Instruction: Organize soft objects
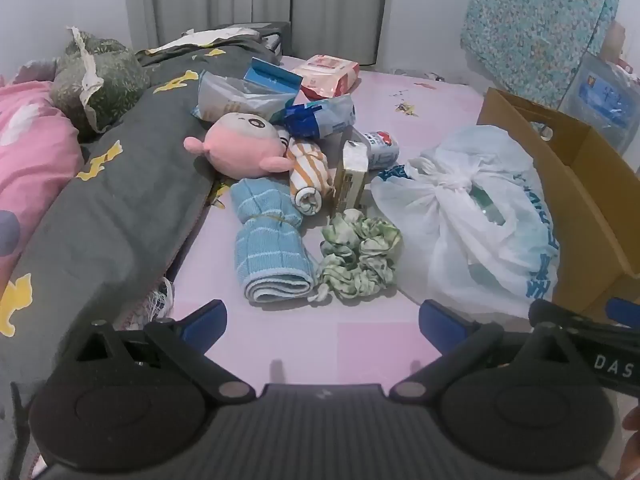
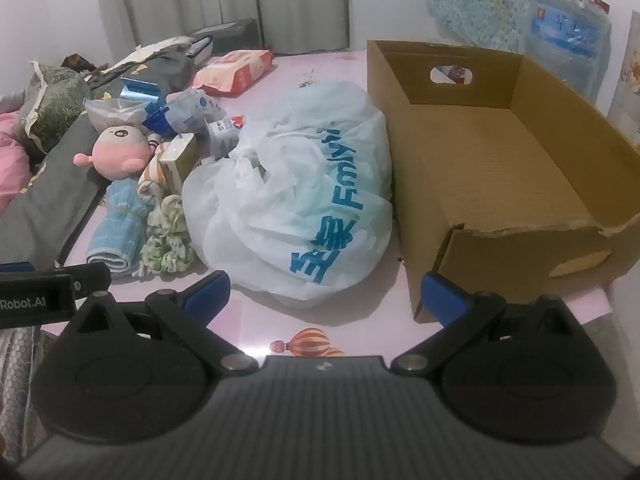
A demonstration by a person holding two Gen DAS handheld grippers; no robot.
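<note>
Both grippers, left gripper (image 1: 322, 320) and right gripper (image 2: 324, 294), hang with fingers spread, holding nothing; blue towel (image 1: 272, 248), scrunchies (image 1: 360, 256) and plush toy (image 1: 244, 148) lie left of the cardboard box (image 2: 500, 168).

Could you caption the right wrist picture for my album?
Open right gripper faces a white plastic bag beside an empty cardboard box.

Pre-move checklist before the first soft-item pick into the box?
1. Left gripper open, nothing between its fingers: ok.
2. Right gripper open, nothing held: ok.
3. Cardboard box interior free: ok.
4. Blue rolled towel unobstructed on top, nearest the left gripper: ok.
5. Green scrunchies touching the towel; may drag along: not ok.
6. White plastic bag lies between the soft items and the box: not ok.
</note>
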